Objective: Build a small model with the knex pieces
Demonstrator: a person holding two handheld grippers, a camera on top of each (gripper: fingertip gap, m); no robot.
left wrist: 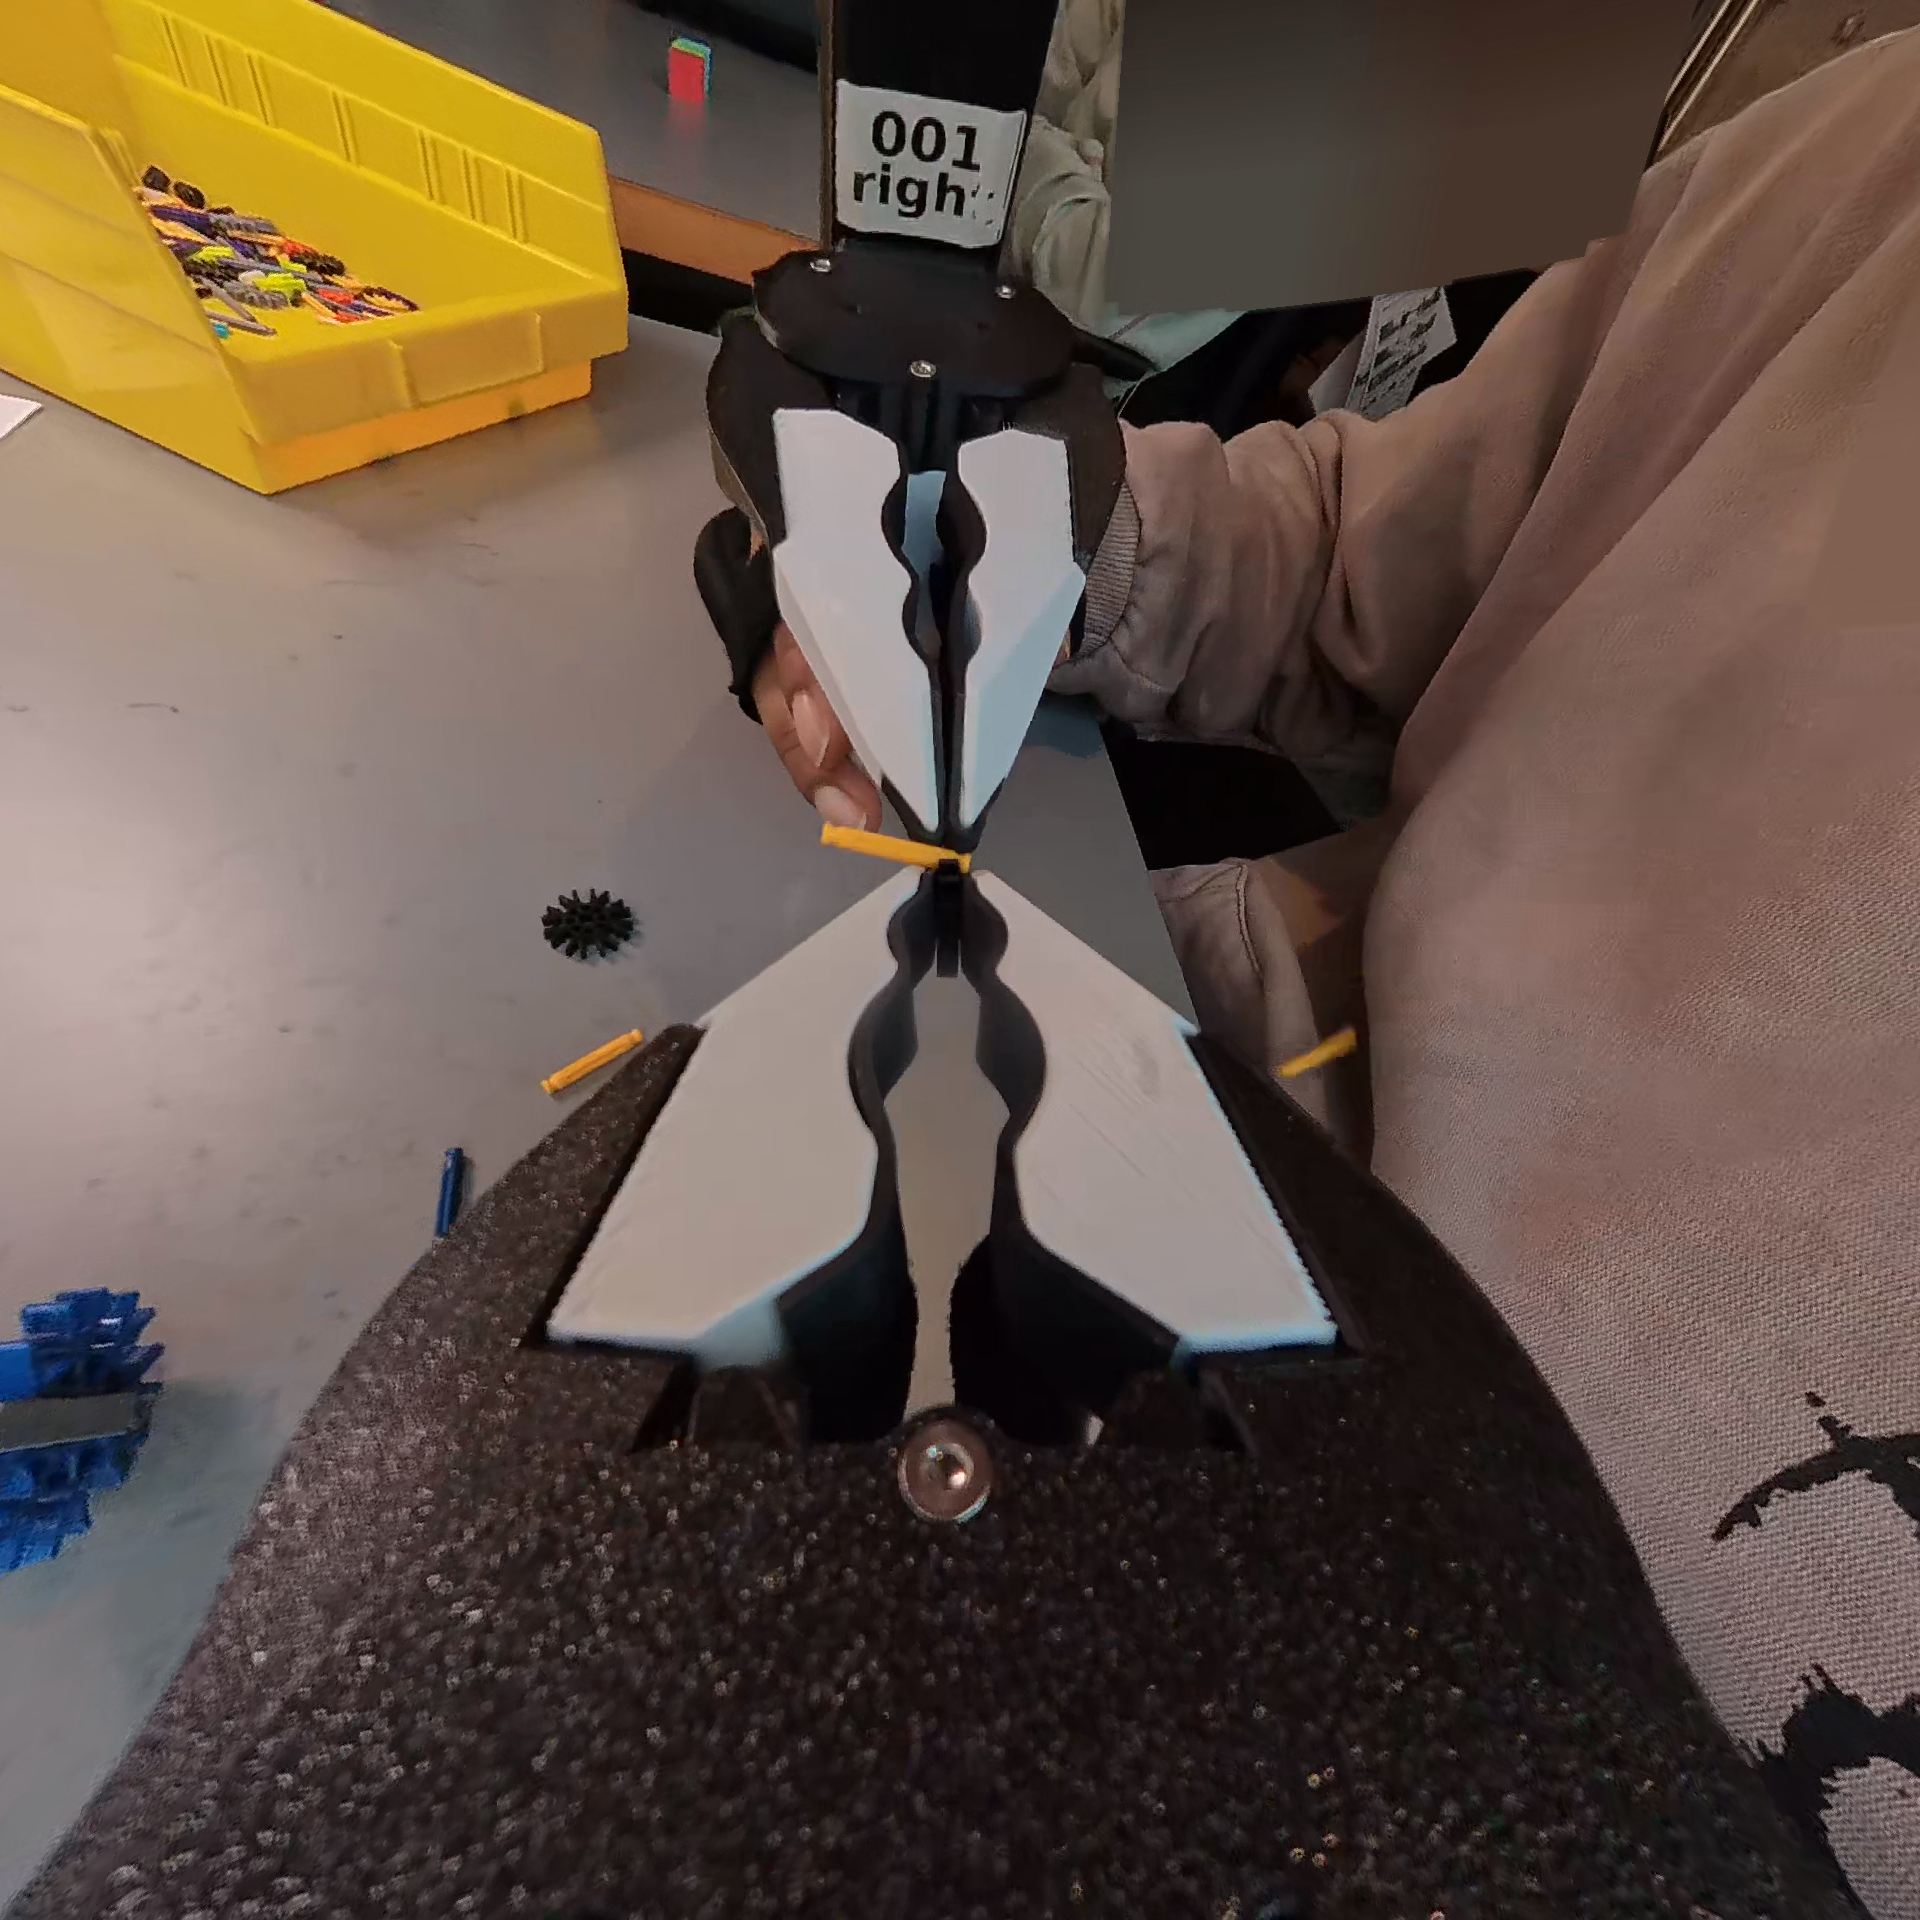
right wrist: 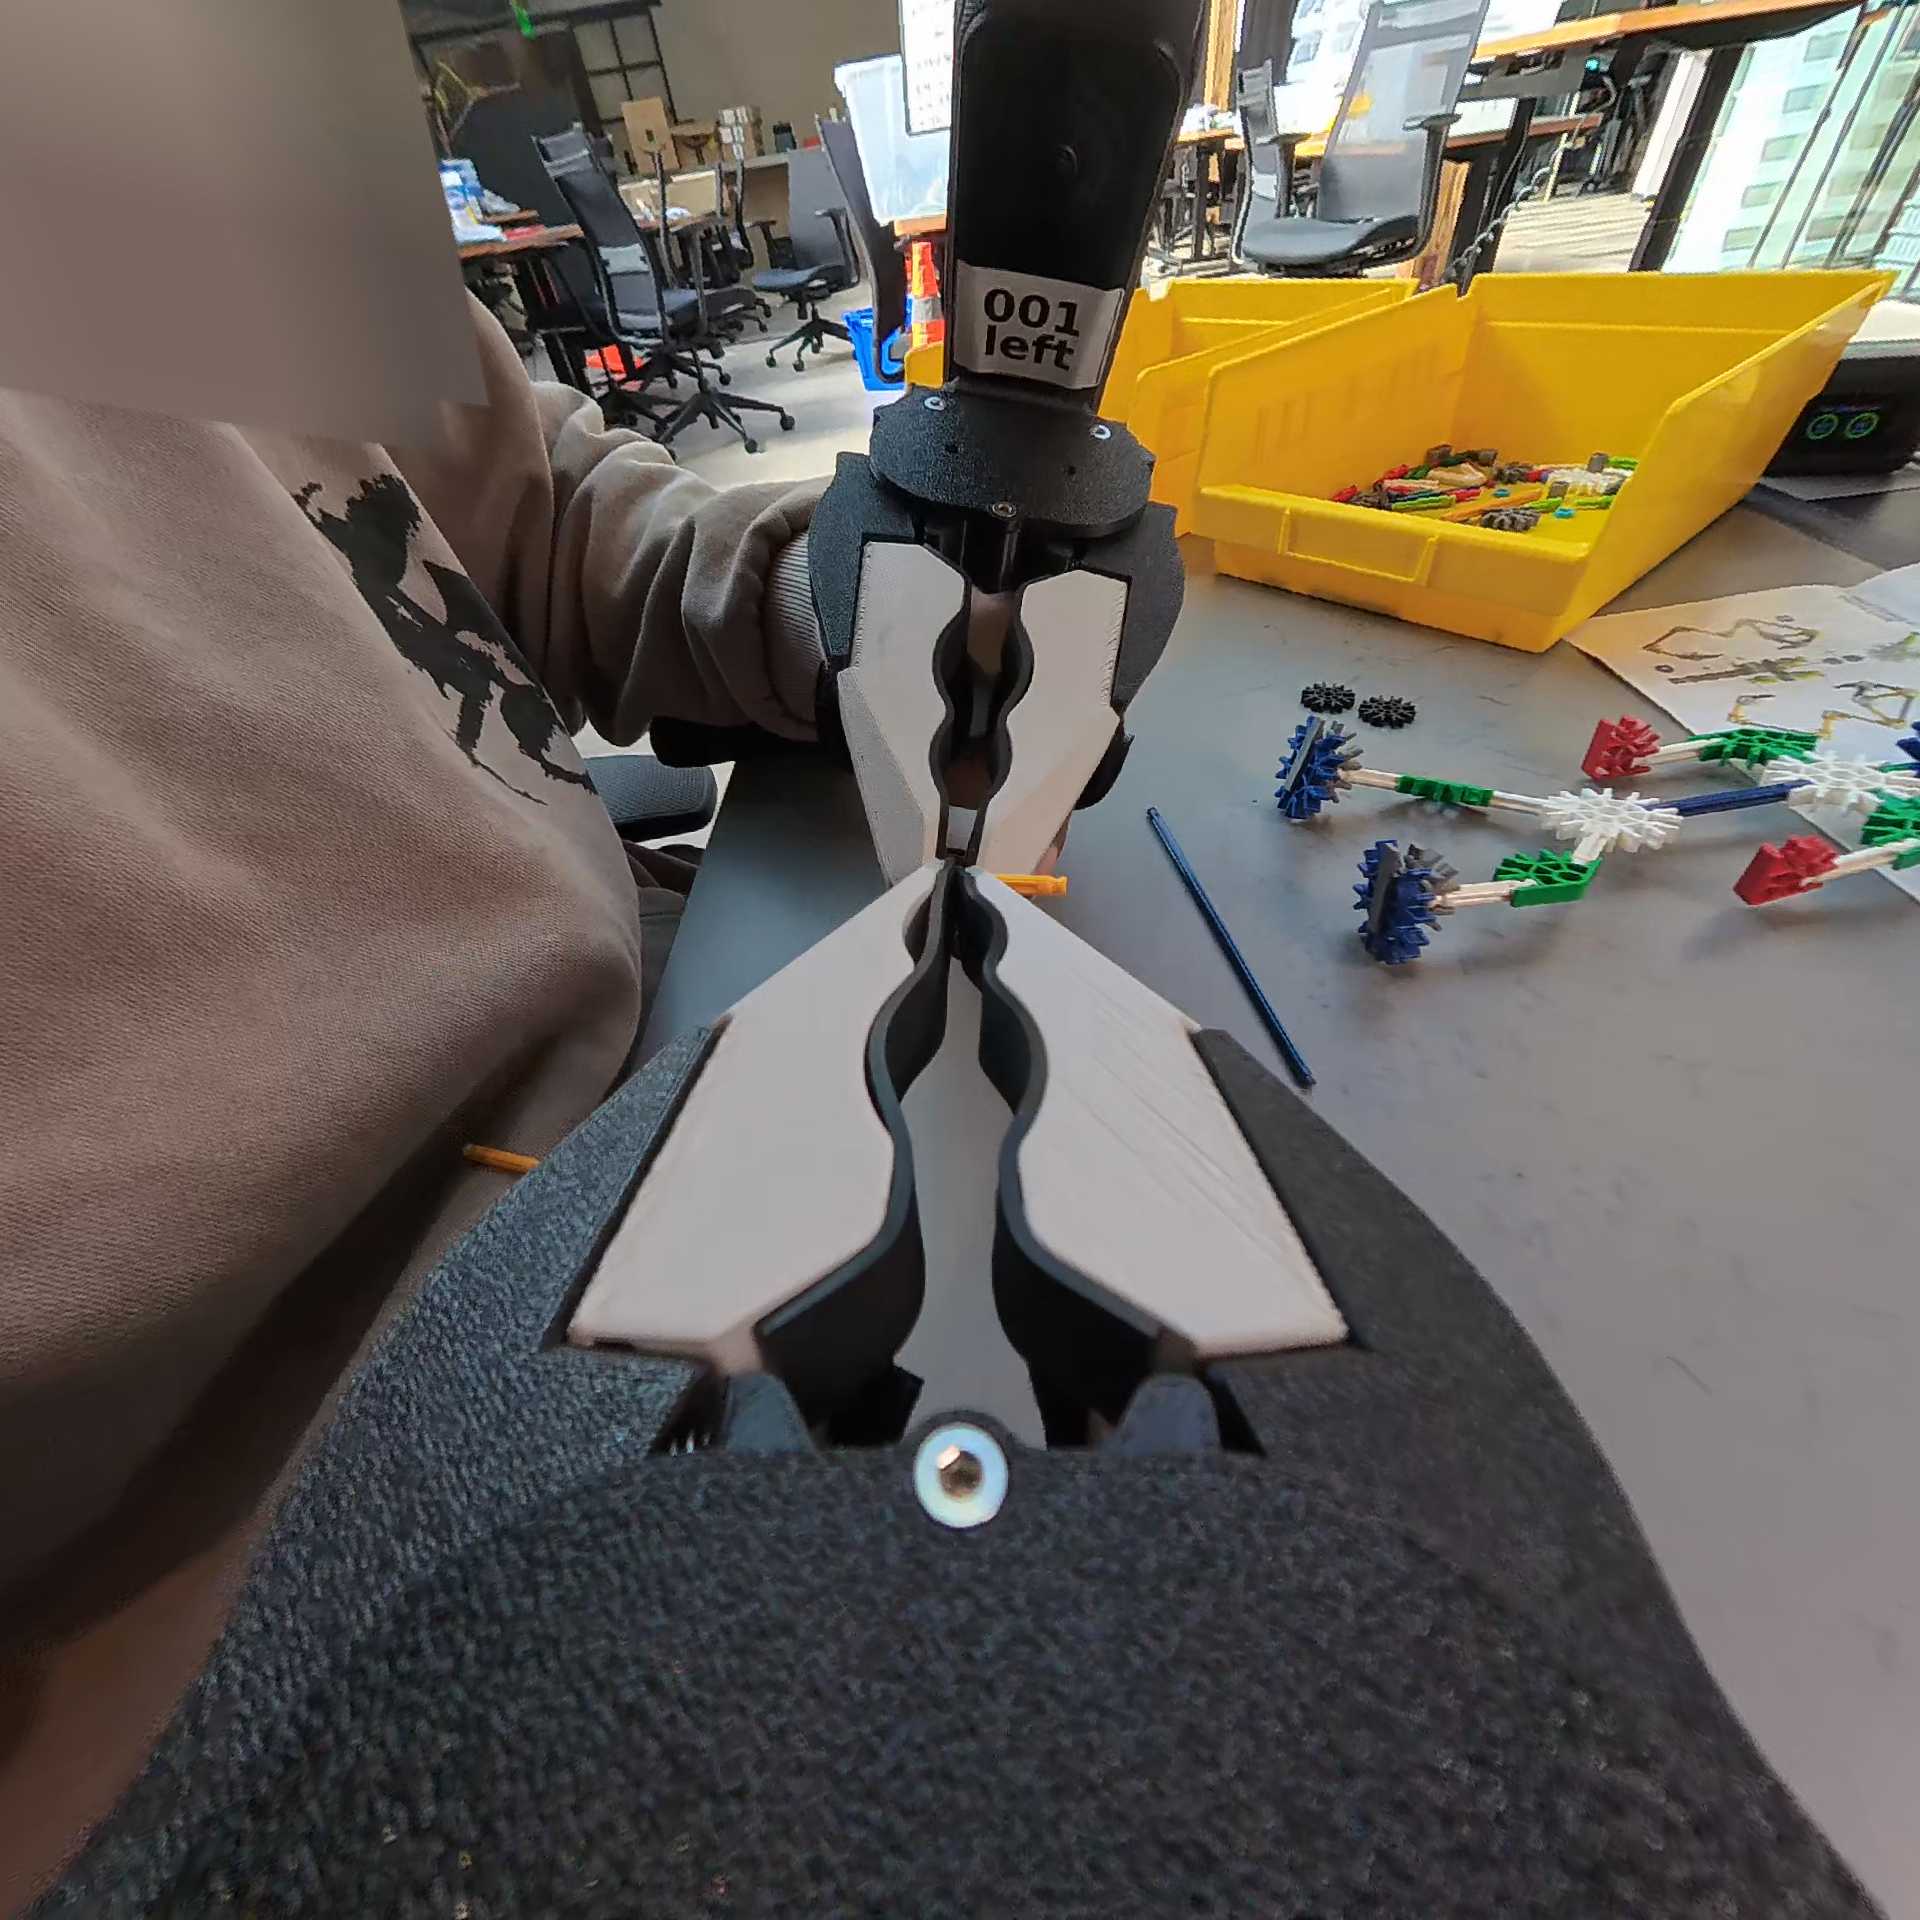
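We find the two grippers meeting tip to tip above the edge of a grey table (left wrist: 312, 727), held by a person in a tan sweatshirt (left wrist: 1558, 831).

Left gripper (left wrist: 948, 883): its jaws are together on a small black piece (left wrist: 948, 914), which stands upright between the tips. In the right wrist view this gripper (right wrist: 961, 847) points toward the camera, jaws likewise closed.

Right gripper (right wrist: 951, 878): jaws closed. In the left wrist view it (left wrist: 948, 826) comes down from above, and a short yellow rod (left wrist: 883, 844) lies crosswise at its tips, running left from the black piece. The rod appears pinched there and touching the black piece; we cannot tell whether the two are joined. In the right wrist view only the rod's end (right wrist: 1039, 885) shows, just right of the tips.

On the table, left wrist view: a black gear (left wrist: 588, 921) near the tips, a second yellow rod (left wrist: 592, 1060), a blue rod (left wrist: 449, 1190), and a blue assembly (left wrist: 73, 1434) at the left edge. A third yellow rod (left wrist: 1317, 1051) lies on the person's lap. A yellow bin (left wrist: 312, 260) of mixed small parts stands well behind.

Right wrist view: a thin blue stick (right wrist: 1231, 951) lies beside the grippers; beyond it, two black gears (right wrist: 1356, 704), a multicoloured rod-and-connector structure (right wrist: 1600, 821), a printed sheet (right wrist: 1766, 655) and yellow bins (right wrist: 1507, 416).
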